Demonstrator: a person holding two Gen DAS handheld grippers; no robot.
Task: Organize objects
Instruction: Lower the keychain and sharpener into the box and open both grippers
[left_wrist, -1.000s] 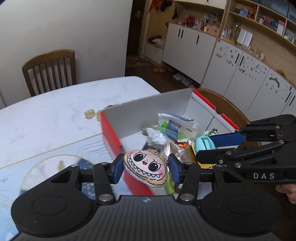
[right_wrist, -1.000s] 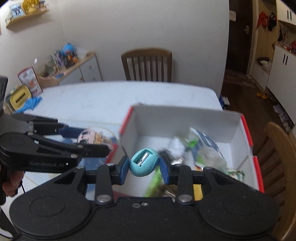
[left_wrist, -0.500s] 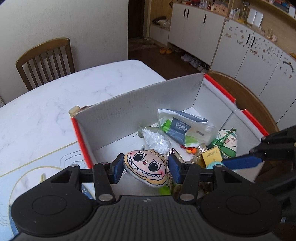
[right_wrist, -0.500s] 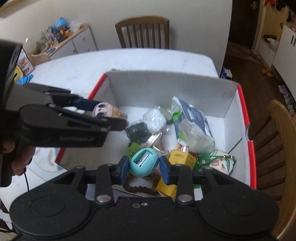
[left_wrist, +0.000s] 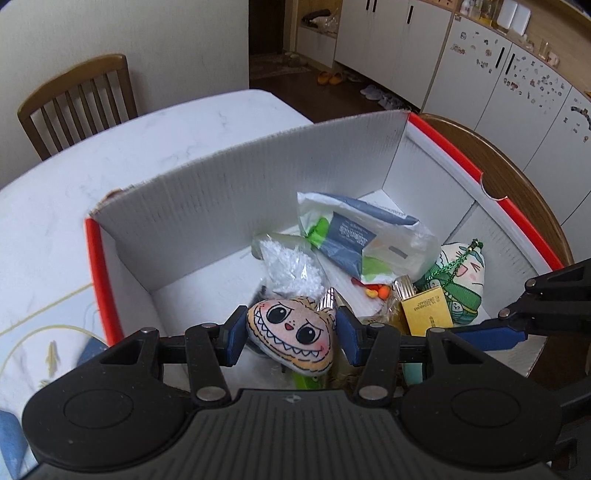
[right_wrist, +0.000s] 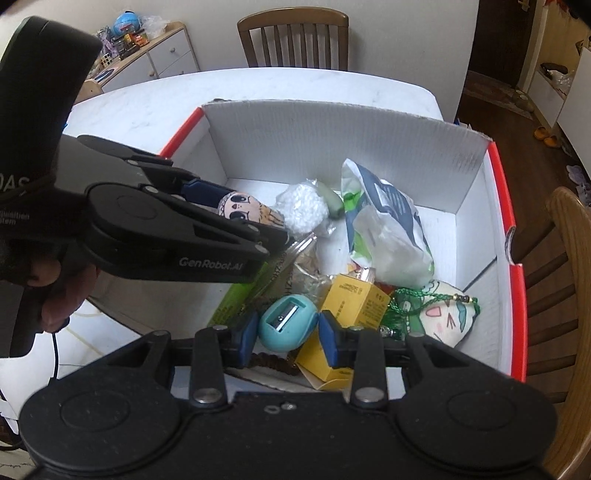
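Already, much of the tidying appears to be done: the white box with red edges (left_wrist: 236, 206) on the table (left_wrist: 110, 155) holds a pile of things, among them a plastic bag (left_wrist: 354, 236), a clear packet of white bits (left_wrist: 291, 262), a yellow carton (left_wrist: 426, 308), a green-and-white plush (left_wrist: 461, 280) and a string of brown beads (right_wrist: 273, 360).

Two more items are held over the box and are not yet set down. The left gripper (left_wrist: 290, 332) is clamped on a small plush face with jagged teeth (left_wrist: 291, 336), its blue pads pressed against both sides; in the right wrist view the same toy (right_wrist: 247, 210) is seen above the near-left part of the box. The right gripper (right_wrist: 288, 330) is clamped on a teal egg-shaped pencil sharpener (right_wrist: 286, 326), held just above the yellow carton and the beads at the near side.

What is left, as far as can be judged, is for both jaws to be opened so that the toy and the sharpener drop among the rest. Whether further items wait outside the box cannot be told from these views.
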